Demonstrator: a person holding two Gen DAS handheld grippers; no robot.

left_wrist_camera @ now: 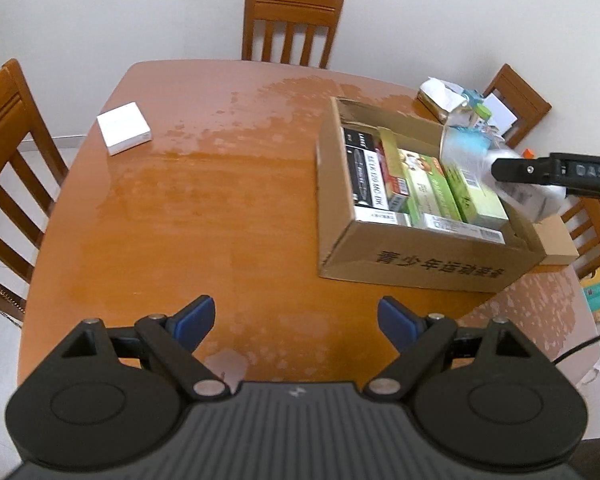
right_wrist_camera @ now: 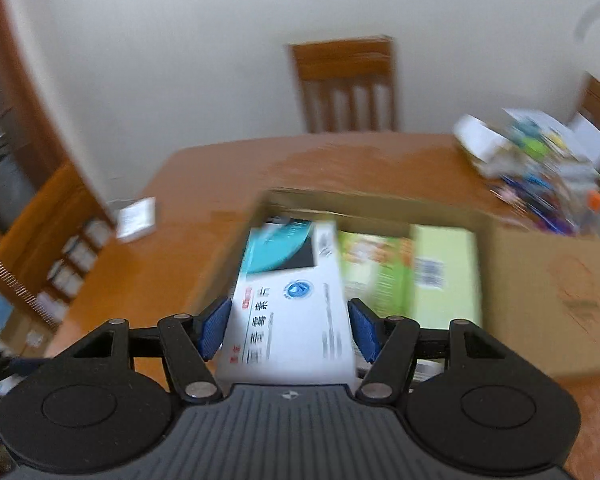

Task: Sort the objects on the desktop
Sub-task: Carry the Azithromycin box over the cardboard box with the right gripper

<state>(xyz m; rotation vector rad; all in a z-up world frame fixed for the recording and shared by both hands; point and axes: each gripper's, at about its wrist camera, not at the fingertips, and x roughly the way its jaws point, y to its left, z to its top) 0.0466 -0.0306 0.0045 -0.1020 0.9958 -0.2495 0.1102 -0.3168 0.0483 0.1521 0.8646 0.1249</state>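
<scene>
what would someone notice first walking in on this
Probably the open cardboard box on the right of the wooden table, packed with upright cartons. The right tool holds a white carton over it. A small white box sits alone at the far left, and the left tool hangs open, holding nothing.

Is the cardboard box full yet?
Nearly. Upright packs fill most of the cardboard box; the right gripper holds a white medicine box above it.

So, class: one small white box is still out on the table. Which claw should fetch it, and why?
Left. The left claw is open and empty, facing the white box. The right claw already grips a medicine box over the carton.
</scene>
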